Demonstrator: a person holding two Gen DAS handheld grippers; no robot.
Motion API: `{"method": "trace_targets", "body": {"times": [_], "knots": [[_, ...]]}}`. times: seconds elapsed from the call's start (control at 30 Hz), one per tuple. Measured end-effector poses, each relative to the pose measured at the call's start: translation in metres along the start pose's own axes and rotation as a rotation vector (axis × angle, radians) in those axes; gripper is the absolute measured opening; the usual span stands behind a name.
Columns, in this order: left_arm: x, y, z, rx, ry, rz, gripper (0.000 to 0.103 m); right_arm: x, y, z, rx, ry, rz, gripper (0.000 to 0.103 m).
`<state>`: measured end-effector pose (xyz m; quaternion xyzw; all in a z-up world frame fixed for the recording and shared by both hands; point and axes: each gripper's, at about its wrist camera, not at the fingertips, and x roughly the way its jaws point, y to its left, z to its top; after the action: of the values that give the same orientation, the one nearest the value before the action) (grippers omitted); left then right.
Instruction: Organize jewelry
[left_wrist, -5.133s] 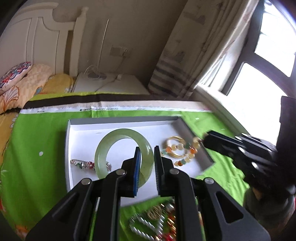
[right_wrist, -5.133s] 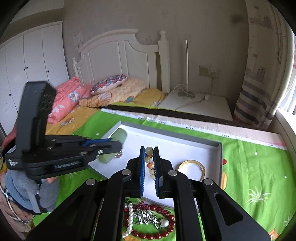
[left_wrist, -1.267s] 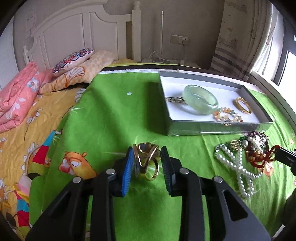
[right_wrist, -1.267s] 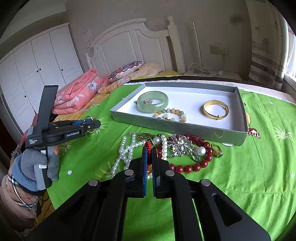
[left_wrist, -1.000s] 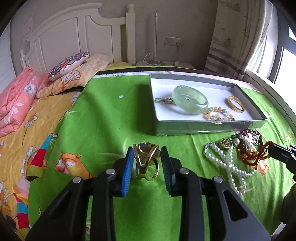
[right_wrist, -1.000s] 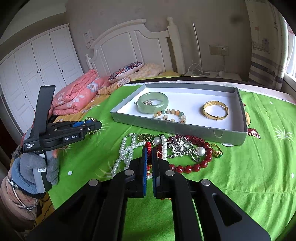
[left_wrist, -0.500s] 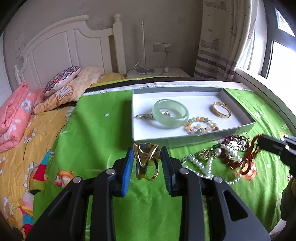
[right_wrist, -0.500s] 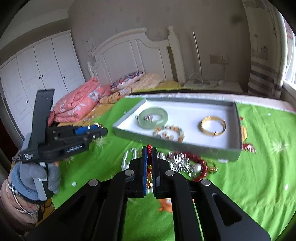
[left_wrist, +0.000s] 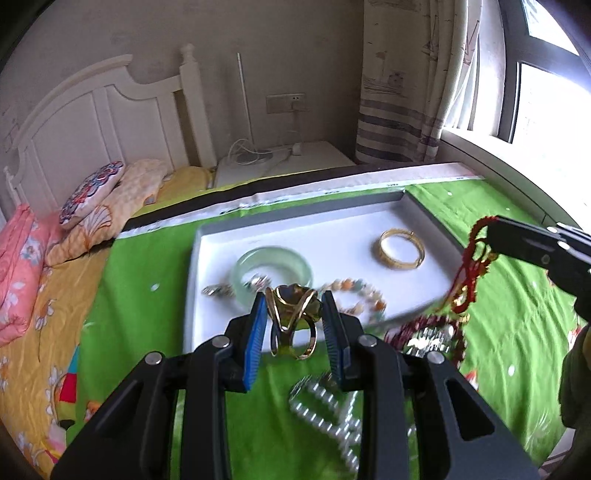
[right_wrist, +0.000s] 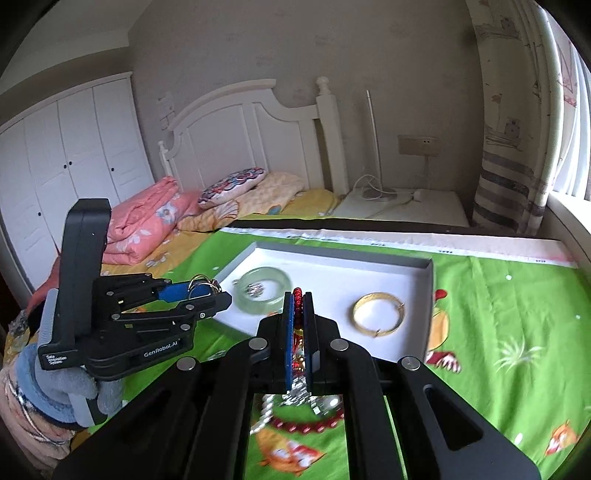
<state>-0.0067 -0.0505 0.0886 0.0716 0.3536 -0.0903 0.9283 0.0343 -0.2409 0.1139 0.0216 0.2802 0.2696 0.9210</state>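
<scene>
My left gripper (left_wrist: 293, 325) is shut on a gold scarf ring (left_wrist: 293, 320) and hangs just before the near wall of the grey tray (left_wrist: 303, 221). In the right wrist view that left gripper (right_wrist: 207, 291) shows at the left with the gold scarf ring (right_wrist: 202, 281) in its tip. My right gripper (right_wrist: 298, 314) is shut on a red cord bracelet (right_wrist: 297, 299); the left wrist view shows the red cord bracelet (left_wrist: 471, 269) dangling from the right gripper (left_wrist: 493, 236) over the tray's right corner. Inside the tray lie a green jade bangle (left_wrist: 273, 267), a gold bangle (left_wrist: 402, 248), a beaded bracelet (left_wrist: 360, 295) and a small brooch (left_wrist: 216, 291).
On the green sheet (left_wrist: 140, 295) in front of the tray lie a pearl string (left_wrist: 325, 406) and a red bead necklace with a silver piece (left_wrist: 428, 338). Pillows (left_wrist: 92, 194) and a pink quilt (right_wrist: 147, 221) lie toward the white headboard. A window sill runs along the right.
Both grippers rose and moved toward the tray. The right gripper lifted the red cord bracelet off the pile on the sheet. The left gripper keeps the gold scarf ring.
</scene>
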Motion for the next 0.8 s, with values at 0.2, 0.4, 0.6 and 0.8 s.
{"method": "trace_targets", "body": {"times": [0.2,0.4,0.6,0.8], "knots": [[0.026,-0.016,0.024,0.023,0.017,-0.013,0.029,0.028,-0.017,0.014,0.010,0.024,-0.028,0.005],[0.065,-0.020,0.041,0.006,0.064,-0.016,0.029,0.069,-0.034,0.028,0.030,0.058,-0.043,0.005],[0.098,-0.019,0.053,-0.018,0.094,-0.010,0.029,0.104,-0.052,0.043,0.085,0.076,-0.031,0.005],[0.115,-0.020,0.061,-0.014,0.092,-0.002,0.033,0.125,-0.064,0.048,0.120,0.106,-0.037,0.008]]}}
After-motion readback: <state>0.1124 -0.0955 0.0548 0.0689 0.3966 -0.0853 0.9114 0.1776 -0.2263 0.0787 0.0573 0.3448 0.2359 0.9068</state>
